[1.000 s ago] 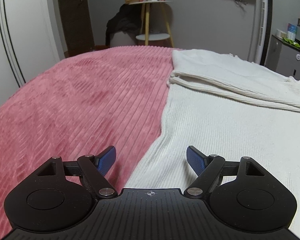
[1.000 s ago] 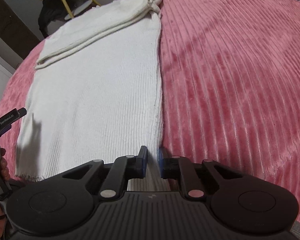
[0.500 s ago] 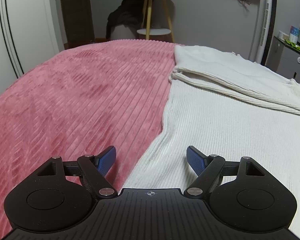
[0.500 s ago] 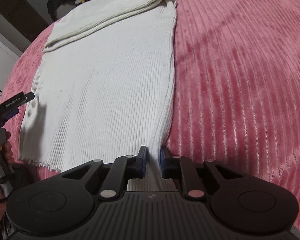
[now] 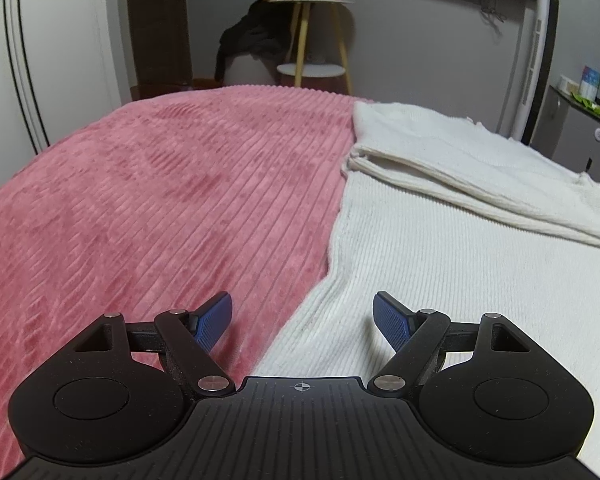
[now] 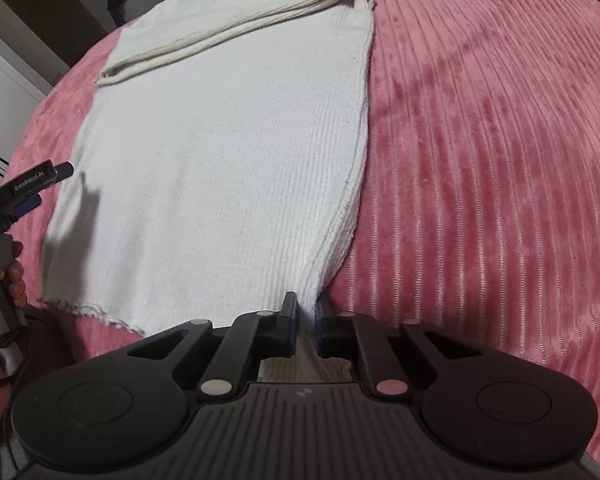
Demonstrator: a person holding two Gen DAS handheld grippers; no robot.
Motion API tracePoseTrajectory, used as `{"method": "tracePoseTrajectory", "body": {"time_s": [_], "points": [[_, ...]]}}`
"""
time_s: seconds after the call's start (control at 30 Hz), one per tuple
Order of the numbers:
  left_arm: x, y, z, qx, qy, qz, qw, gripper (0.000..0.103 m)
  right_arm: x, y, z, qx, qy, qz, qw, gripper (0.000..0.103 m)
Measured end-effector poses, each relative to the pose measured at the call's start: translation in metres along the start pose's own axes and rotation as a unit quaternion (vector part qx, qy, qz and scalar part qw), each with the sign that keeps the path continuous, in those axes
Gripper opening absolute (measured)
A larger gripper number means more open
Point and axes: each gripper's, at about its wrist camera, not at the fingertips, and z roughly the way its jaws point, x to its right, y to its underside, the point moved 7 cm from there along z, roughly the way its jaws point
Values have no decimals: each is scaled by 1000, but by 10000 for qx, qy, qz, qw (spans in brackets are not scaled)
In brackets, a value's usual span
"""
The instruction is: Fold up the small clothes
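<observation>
The right gripper (image 6: 307,322) is pinching the white knit garment (image 6: 220,152) at its six-o'clock hem corner on the pink blanket (image 6: 480,140), jaws just having closed, while the left gripper (image 5: 303,318) is hanging open, risking one-sided dragging and wrinkling.

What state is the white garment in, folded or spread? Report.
Partly folded: the white garment has its far end doubled over in layers, and the rest lies flat on the pink blanket.
</observation>
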Motion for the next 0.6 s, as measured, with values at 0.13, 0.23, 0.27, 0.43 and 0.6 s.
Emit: {"method": "tracePoseTrajectory", "body": {"time_s": [0.13,0.23,0.27,0.43,0.6], "points": [[-3,-5,-5,212,52,-169,9996,83,-6,-14,-7,28,-824,644,9945,7],[-5,-10,-9,365,153,-258,9989,83,-15,-33,-8,192,-1268,1028,9864,7],[-5,-11,-10,400,173,-287,9986,83,-17,-42,-8,277,-1393,1142,9833,7],[-9,-16,-13,575,268,-454,9969,83,-25,-95,-8,913,-1610,1490,9714,7],[-15,-24,-20,957,237,-584,9934,83,-12,-153,-6,1641,-1473,1912,9565,6]]}}
